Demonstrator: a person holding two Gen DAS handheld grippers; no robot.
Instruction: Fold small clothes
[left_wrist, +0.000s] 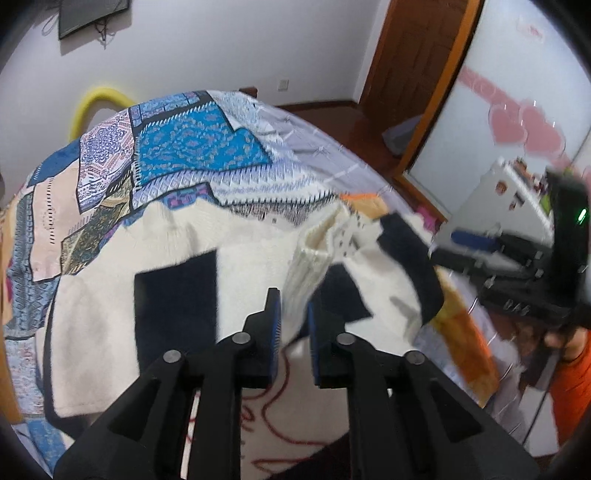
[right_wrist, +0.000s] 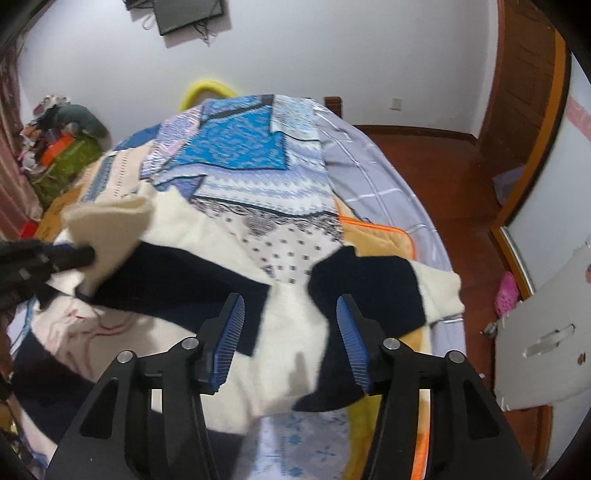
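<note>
Folding step: the cream-and-navy sweater (left_wrist: 110, 295) looks mid-fold, one ribbed cuff (left_wrist: 306, 266) raised off the body.
Sweater place: spread across the near part of the bed (left_wrist: 325, 158), on a patchwork quilt (left_wrist: 192, 147); its right sleeve (right_wrist: 373, 291) lies out to the right over an orange-edged blanket (right_wrist: 380, 236).
Left gripper (left_wrist: 293, 306): fingers closed on the ribbed cuff, which stands up between the blue pads.
Right gripper (right_wrist: 290, 332): fingers spread wide, holding nothing, hovering above the sweater's near right part; whether they touch the cloth I cannot tell.
Farther out: a yellow hoop (right_wrist: 207, 90) past the bed's far end, a clothes heap (right_wrist: 62, 133) at far left, pink slippers (right_wrist: 508, 295) on the wooden floor at right.
Risk: the pinch is only on the cuff's edge, so a quick pull could let the knit slip free.
Risk: with the body unpinned, dragging the sleeve may shift or bunch the whole sweater and skew the fold.
</note>
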